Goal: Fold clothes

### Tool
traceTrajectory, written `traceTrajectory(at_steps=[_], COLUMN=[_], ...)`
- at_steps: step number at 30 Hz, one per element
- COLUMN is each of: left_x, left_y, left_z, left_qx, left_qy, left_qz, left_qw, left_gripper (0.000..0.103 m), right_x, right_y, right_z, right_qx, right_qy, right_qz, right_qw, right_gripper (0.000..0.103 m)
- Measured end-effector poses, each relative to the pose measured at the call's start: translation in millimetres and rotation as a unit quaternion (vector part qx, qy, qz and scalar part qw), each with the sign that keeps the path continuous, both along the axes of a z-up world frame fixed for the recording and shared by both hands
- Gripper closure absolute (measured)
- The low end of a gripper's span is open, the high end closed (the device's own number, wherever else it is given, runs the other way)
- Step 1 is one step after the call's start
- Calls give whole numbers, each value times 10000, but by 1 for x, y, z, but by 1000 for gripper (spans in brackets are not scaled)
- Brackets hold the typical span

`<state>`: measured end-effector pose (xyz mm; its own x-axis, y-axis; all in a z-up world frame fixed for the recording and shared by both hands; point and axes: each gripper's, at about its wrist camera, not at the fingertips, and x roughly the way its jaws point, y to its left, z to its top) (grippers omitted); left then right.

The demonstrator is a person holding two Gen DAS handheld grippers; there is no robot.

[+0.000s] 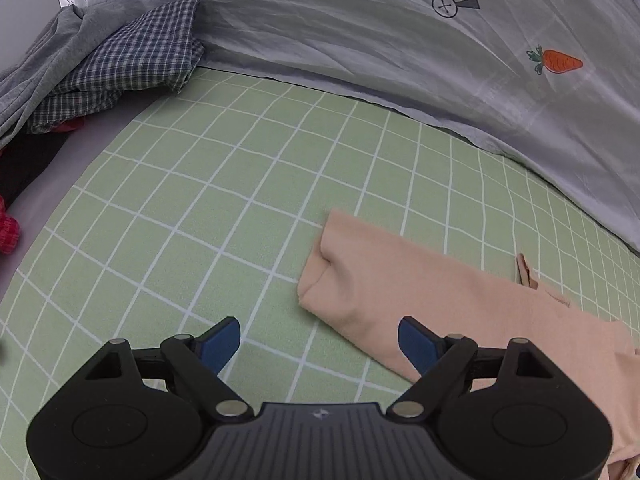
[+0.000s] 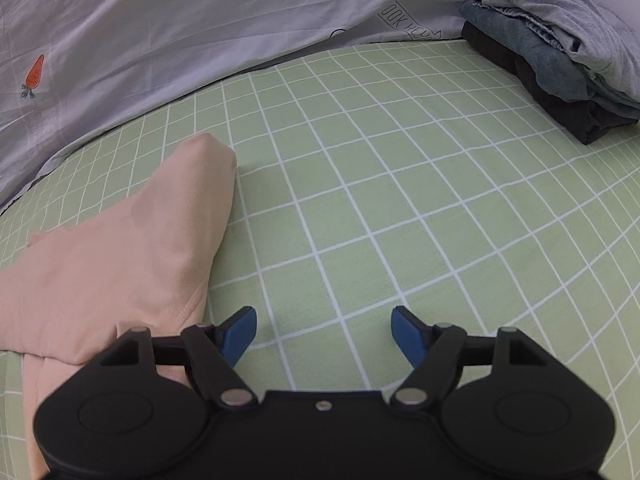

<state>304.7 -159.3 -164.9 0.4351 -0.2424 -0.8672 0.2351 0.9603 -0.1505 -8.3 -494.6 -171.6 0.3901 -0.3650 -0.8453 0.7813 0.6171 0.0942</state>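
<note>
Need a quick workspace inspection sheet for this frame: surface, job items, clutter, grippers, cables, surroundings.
Surface: green checked sheet, flat.
Job's things: peach garment partly folded, lying between the two views; folded stack at far right.
Clutter: unfolded heap with checked shirt at far left; red item at the edge.
Grippers: left gripper open, empty, beside the garment; right gripper open, empty, over bare sheet.
Cables: nothing seen.
Surroundings: grey carrot-print quilt along the far side.

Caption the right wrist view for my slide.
Open right gripper above green checked sheet, peach garment at left.
</note>
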Motion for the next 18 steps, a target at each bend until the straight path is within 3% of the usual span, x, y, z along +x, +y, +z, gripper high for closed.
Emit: traceTrajectory(at_steps=[2, 4, 5, 6, 7, 10, 14, 18], left_x=[8, 13, 13, 13, 12, 10, 1, -13], left_y=[-5, -7, -8, -8, -9, -11, -8, -3], left_z=[-5, -11, -12, -12, -13, -11, 19, 86], left_qx=[19, 25, 29, -1, -38, -187, -473, -932], left_qy=[-16, 40, -25, -55, -74, -147, -563, -1192], left_qz=[50, 260, 304, 295, 277, 242, 249, 208], left_qw=[10000, 9997, 9995, 9996, 9996, 9994, 9970, 9883], left_gripper=[26, 43, 43, 58, 80, 100, 100, 100], right_x=[4, 8, 9, 9, 9, 7, 7, 8], right_y=[3, 7, 8, 10, 11, 13, 15, 22], right_z=[-1, -1, -1, 0, 1, 6, 11, 13], right_qx=[-109, -140, -186, -232, -279, -385, -396, -459], right_qy=[84, 165, 166, 167, 167, 68, -74, -136], right_qz=[83, 217, 265, 313, 361, 457, 503, 576], right_qw=[9999, 9995, 9993, 9991, 9988, 9982, 9979, 9972], right_gripper=[27, 27, 27, 27, 28, 35, 37, 37])
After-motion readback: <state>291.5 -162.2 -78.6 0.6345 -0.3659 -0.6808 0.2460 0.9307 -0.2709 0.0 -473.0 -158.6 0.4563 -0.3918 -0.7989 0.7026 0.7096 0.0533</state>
